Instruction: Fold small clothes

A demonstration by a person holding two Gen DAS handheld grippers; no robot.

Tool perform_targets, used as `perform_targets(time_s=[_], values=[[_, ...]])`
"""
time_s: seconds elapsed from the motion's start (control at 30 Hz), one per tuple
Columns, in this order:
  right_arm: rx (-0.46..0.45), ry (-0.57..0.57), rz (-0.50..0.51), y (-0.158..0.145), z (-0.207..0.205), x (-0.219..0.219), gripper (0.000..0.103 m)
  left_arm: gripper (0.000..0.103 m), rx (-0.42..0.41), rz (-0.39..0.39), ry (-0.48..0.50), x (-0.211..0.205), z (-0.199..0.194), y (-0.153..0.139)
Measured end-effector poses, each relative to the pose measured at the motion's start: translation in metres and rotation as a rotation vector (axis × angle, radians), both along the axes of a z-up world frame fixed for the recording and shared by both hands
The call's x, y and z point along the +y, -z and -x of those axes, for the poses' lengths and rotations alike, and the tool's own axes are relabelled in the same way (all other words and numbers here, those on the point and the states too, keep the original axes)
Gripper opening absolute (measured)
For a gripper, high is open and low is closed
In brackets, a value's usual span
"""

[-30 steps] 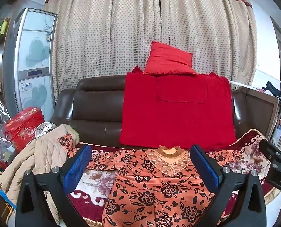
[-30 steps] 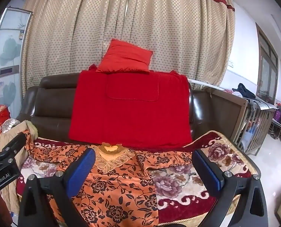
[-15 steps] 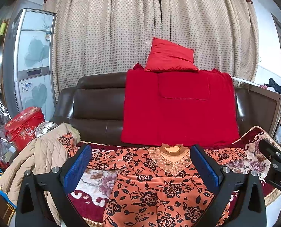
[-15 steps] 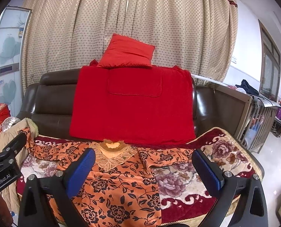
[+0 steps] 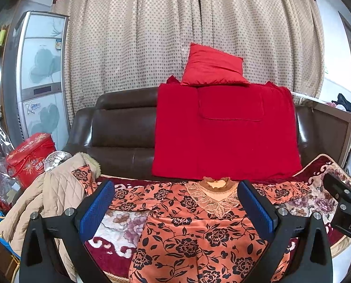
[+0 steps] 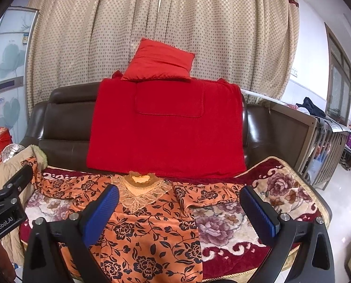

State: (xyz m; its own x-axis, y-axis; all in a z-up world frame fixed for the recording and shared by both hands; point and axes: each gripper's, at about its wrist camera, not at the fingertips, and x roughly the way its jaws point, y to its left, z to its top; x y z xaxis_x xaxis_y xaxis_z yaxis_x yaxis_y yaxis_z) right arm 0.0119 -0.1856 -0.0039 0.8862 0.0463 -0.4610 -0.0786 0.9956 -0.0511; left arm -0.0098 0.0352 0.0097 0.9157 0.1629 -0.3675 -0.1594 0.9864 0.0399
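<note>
- Left wrist: orange floral blouse spread flat on sofa blanket, left gripper wide apart, empty, above it.
- Right wrist: right gripper likewise spread, empty; best pinched at sleeve edge, folded inward evenly.

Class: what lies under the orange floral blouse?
The orange floral blouse lies spread on a flowered plush blanket, which shows beside it. Whatever is beneath the blanket is covered.

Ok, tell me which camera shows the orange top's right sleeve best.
The right wrist view: the right sleeve of the orange floral top lies whole between the open jaws. The left wrist view shows that sleeve partly hidden behind a jaw.
</note>
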Motion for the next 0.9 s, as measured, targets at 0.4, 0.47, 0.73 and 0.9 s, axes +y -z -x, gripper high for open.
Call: perform_targets(time_s=[0.4,0.47,0.73,0.9], values=[[0.007,-0.003,-0.012,0.004,-0.008,-0.001,0.103,0.103,0.006,-0.008,-0.017,0.002,-0.005,0.002],[0.006,-0.004,-0.017,0.004,-0.008,-0.001,0.103,0.103,0.007,-0.008,-0.024,0.003,-0.005,0.003],[0.002,-0.02,-0.011,0.005,-0.008,0.004,0.103,0.103,0.017,-0.008,-0.061,0.008,-0.006,0.004],[0.006,-0.029,-0.011,0.006,-0.007,0.007,0.103,0.103,0.025,-0.002,-0.078,0.013,-0.006,0.005]])
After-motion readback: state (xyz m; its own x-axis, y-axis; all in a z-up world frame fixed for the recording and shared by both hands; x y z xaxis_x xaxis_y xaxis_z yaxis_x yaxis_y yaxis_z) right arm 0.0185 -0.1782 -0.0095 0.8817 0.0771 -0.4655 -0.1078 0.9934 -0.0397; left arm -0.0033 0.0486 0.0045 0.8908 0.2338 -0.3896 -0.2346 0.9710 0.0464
